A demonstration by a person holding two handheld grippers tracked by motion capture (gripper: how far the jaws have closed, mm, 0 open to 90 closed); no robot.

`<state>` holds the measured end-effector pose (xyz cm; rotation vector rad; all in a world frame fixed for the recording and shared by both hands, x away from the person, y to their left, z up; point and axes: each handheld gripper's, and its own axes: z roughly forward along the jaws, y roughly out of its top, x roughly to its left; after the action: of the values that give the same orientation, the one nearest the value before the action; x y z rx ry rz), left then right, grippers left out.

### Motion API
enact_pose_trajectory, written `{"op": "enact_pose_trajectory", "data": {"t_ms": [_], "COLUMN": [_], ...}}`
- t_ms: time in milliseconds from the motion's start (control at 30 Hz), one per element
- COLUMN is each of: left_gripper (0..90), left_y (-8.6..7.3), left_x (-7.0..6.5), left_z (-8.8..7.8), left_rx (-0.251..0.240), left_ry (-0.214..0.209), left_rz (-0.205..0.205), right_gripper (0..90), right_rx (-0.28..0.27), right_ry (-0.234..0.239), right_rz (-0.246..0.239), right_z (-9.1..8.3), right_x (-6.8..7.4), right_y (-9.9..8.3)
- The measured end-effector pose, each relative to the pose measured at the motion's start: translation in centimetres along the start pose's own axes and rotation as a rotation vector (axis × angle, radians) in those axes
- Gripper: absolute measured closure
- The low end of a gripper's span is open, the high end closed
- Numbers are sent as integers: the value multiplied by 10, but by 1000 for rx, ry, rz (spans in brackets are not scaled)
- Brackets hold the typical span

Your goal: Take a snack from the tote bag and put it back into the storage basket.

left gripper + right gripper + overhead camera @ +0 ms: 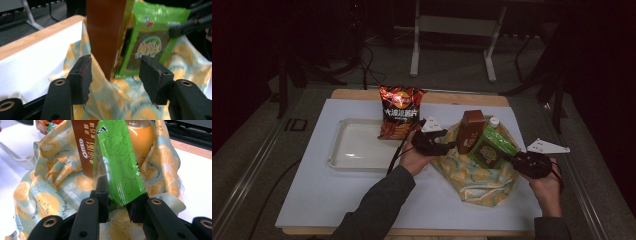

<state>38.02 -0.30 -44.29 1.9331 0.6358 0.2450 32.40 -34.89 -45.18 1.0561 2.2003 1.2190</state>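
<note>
1. Two grippers are at work over a fruit-print bag (477, 177) that lies open on the white desk (312, 200), towards its right edge and nearer the front.
2. Right gripper (117, 195): its jaws are closed down on the lower crimped edge of a green snack packet (117, 162), with the foil pinched between them. The packet sits in the mouth of the bag, just beside and touching a brown biscuit box (470, 131).
3. Left gripper (115, 75): its jaws stand wide apart and hold nothing. They straddle the bag's cloth just short of the brown box's near edge.
4. Other items: a bottle with a white cap (494, 121) stands behind the packet in the bag. A red crisp bag (401, 111) stands upright at the far right corner of a white tray (343, 150), which lies left of centre on the desk.
5. Judgement on the step in hand: the packet appears to be going into or coming out of the bag; which one cannot be told.
6. To do it well, keep the pinch on the crimp rather than the puffed body. Move the packet along its own length so it slides past the box without snagging. Use the free left gripper to hold the bag's rim or steady the box.
7. Orientation: the packet's long axis tilts, its gripped end towards the desk's right front and its upper end towards the far left, leaning on the box.
</note>
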Motion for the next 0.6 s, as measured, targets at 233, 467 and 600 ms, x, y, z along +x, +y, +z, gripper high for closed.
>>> {"op": "enact_pose_trajectory", "data": {"t_ms": [233,467,600], "left_gripper": [329,289,280], "left_y": [18,31,36], "left_x": [10,16,20], "left_z": [12,19,23], "left_rx": [-12,-13,-20], "left_ry": [-30,-27,-29], "left_rz": [18,34,15], "right_gripper": [738,738,738], "right_rx": [-4,-5,-7], "right_ry": [1,5,8], "right_rz": [3,2,4], "right_z": [-1,-1,0], "right_x": [0,0,0], "right_y": [-1,-2,-2]}}
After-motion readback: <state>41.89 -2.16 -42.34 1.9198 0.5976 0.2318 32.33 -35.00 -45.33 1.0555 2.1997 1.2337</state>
